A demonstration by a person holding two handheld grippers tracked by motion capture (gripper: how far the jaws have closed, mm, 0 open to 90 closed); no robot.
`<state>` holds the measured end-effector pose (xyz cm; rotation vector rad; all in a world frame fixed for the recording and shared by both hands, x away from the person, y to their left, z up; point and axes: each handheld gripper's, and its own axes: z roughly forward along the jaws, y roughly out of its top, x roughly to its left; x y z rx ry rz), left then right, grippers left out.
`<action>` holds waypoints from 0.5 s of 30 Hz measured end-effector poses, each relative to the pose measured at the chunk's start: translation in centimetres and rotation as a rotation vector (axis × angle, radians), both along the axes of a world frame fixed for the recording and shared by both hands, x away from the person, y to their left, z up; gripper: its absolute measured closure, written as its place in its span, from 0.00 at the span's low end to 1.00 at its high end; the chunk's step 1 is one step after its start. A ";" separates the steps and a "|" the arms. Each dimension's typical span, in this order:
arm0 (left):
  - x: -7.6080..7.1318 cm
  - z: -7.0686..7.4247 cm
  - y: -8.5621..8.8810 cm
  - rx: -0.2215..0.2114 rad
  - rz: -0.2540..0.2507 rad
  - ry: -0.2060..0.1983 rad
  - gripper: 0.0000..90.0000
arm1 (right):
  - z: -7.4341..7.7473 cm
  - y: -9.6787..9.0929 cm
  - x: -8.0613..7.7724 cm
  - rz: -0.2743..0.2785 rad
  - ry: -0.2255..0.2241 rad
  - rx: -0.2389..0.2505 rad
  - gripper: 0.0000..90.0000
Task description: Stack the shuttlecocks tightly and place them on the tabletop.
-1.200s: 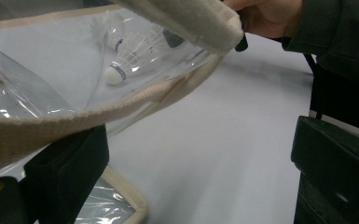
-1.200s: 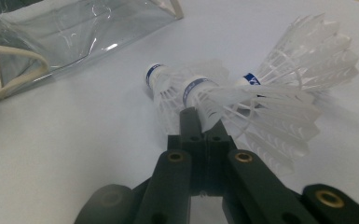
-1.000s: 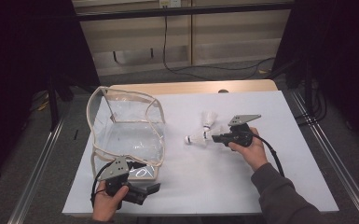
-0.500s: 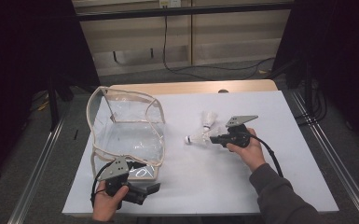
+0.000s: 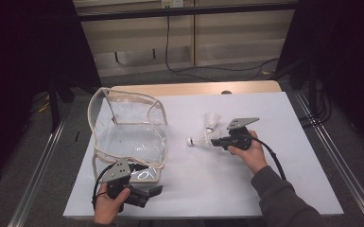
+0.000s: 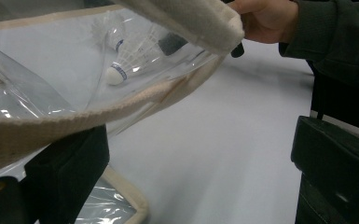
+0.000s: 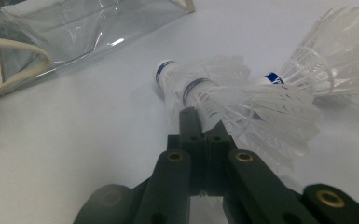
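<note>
The right tongs [image 5: 216, 141] were clenched on the feathers of a shuttlecock [image 7: 242, 100] whose cork tip pointed away from them toward the clear bag [image 5: 127, 137]. A second shuttlecock [image 5: 211, 120] stood on the white table [image 5: 274, 184] just beyond the held one and beside it. The left tongs [image 5: 157, 190] lay released at the bag's near corner, their jaws wide apart, with the bag's cloth rim [image 6: 135, 100] draped over one jaw.
</note>
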<state>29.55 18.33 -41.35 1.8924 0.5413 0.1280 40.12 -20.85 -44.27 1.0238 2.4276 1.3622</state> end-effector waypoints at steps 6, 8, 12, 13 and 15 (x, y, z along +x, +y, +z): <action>0.0 0.0 0.0 0.000 0.000 0.000 0.05 | 0.0 0.1 0.0 0.004 0.003 -0.007 0.99; 0.0 0.0 0.0 0.000 0.000 0.000 0.05 | -0.1 0.1 0.0 0.002 0.002 -0.007 0.99; 0.0 0.0 0.0 0.000 0.000 0.000 0.05 | -0.1 0.3 0.1 0.005 0.001 -0.005 0.99; 0.0 0.0 0.0 0.000 0.000 0.000 0.05 | -0.1 0.3 0.1 0.007 0.002 -0.005 0.99; 0.0 0.0 0.0 0.000 0.000 0.000 0.05 | -0.2 0.5 0.1 0.009 0.004 -0.009 0.99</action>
